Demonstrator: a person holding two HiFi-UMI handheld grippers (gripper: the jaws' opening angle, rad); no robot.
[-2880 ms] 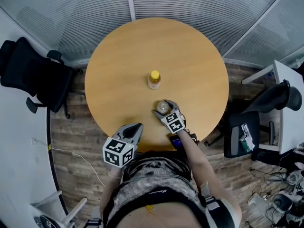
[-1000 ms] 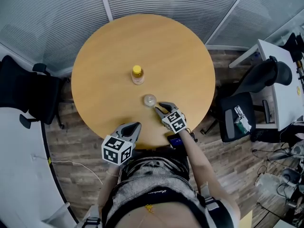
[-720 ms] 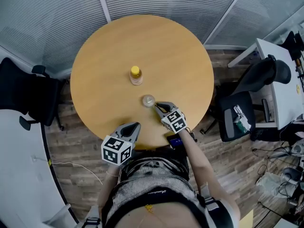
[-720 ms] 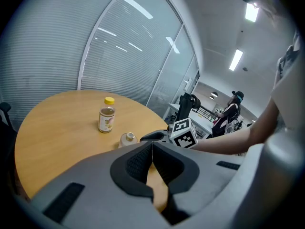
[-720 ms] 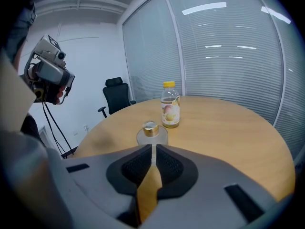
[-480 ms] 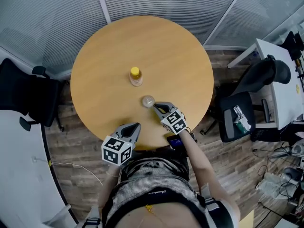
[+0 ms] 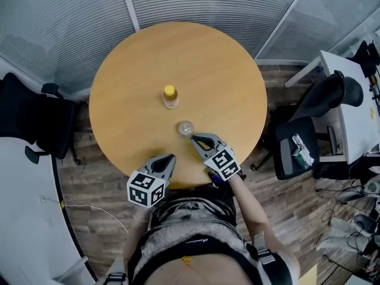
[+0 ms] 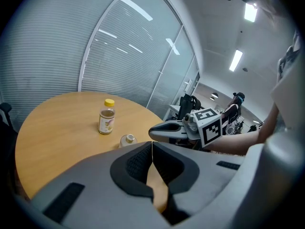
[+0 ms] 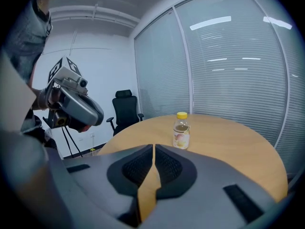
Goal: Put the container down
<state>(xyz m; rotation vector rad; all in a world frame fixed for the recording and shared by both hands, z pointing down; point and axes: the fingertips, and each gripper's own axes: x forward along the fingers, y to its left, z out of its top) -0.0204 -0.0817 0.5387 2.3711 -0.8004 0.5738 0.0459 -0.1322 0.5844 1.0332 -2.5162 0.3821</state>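
A small clear container [image 7: 186, 128] with a silvery lid stands upright on the round wooden table [image 7: 225, 70], near the front edge. My right gripper [image 7: 195, 139] is just in front and to the right of it, apart from it, jaws shut and empty. The container [image 8: 127, 140] also shows in the left gripper view, left of the right gripper [image 8: 164, 131]; the right gripper view does not show it. My left gripper [image 7: 171, 158] hovers shut and empty over the table's front edge. Its jaws [image 8: 152, 149] touch.
A yellow-capped bottle [image 7: 170, 97] stands behind the container near the table's middle, also seen as the bottle [image 9: 180, 130] in the right gripper view. A black office chair [image 7: 29, 117] is at the left; a chair [image 7: 332, 108] and a white desk [image 7: 353, 100] at the right. Blinds line the curved glass wall.
The right gripper held the container earlier, then let go. Over the last second its jaws have shut and it has drawn back toward me. The container stays standing on the table.
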